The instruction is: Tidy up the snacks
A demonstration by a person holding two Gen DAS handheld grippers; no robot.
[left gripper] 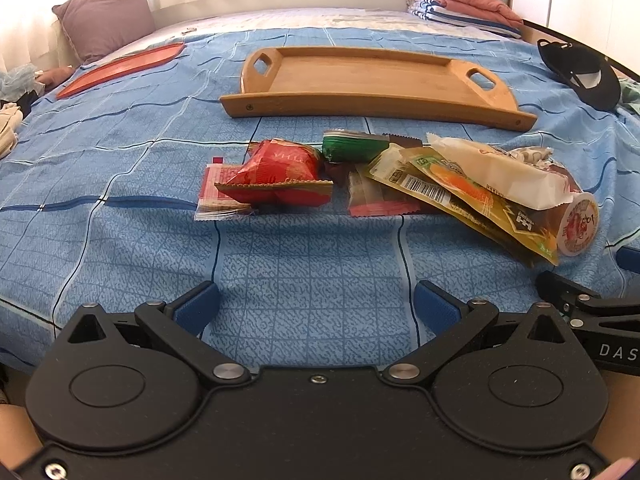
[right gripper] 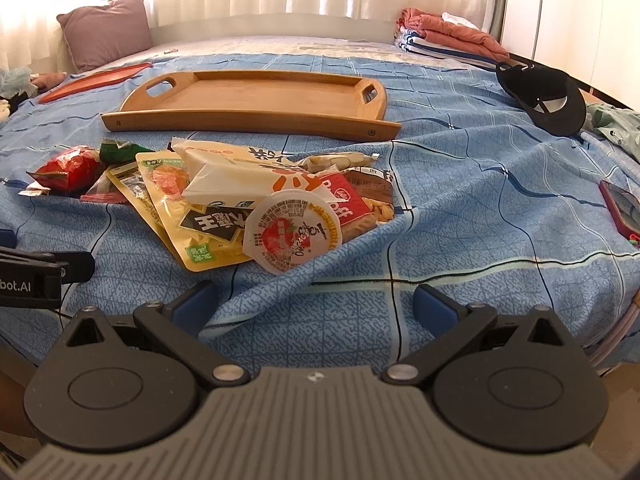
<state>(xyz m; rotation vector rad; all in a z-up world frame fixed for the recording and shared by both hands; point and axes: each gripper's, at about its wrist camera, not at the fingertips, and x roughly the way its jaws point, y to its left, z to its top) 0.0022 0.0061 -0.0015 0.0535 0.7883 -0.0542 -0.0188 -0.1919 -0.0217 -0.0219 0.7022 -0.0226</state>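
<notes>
Left tongs [left gripper: 316, 304]: jaws spread wide, nothing between the blue pads [left gripper: 198, 307]; they hover low over the blue checked bedspread [left gripper: 120, 208], short of the snacks. Right tongs [right gripper: 316, 304]: likewise spread wide and empty, over a raised fold of the same bedspread [right gripper: 460, 208].

Snacks lie in a loose heap on the bed, between the tongs and a wooden tray [left gripper: 372, 76]. Tray sits just beyond the heap, flat on the bedspread, with cut-out handles at both ends; nothing in it.

Heap contents, left wrist view:
- red puffed packet [left gripper: 276, 172], lying on a flat red-and-white sachet [left gripper: 216, 196]
- green packet [left gripper: 352, 146] behind it
- yellow pouch with barcode [left gripper: 452, 192], overlapped by a white wrapped bar [left gripper: 496, 172]
- round sealed cup [left gripper: 578, 224], on its side at the right end, printed lid facing the camera

Right wrist view: same cup [right gripper: 294, 232] is the nearest item, leaning on the yellow pouch [right gripper: 200, 220] and a red packet [right gripper: 348, 200].

Surroundings: orange tray [left gripper: 120, 66] far left on the bed, purple pillow [left gripper: 104, 20] behind it, folded laundry [left gripper: 460, 4] at the far right, black cap [left gripper: 580, 72] at the right edge.
</notes>
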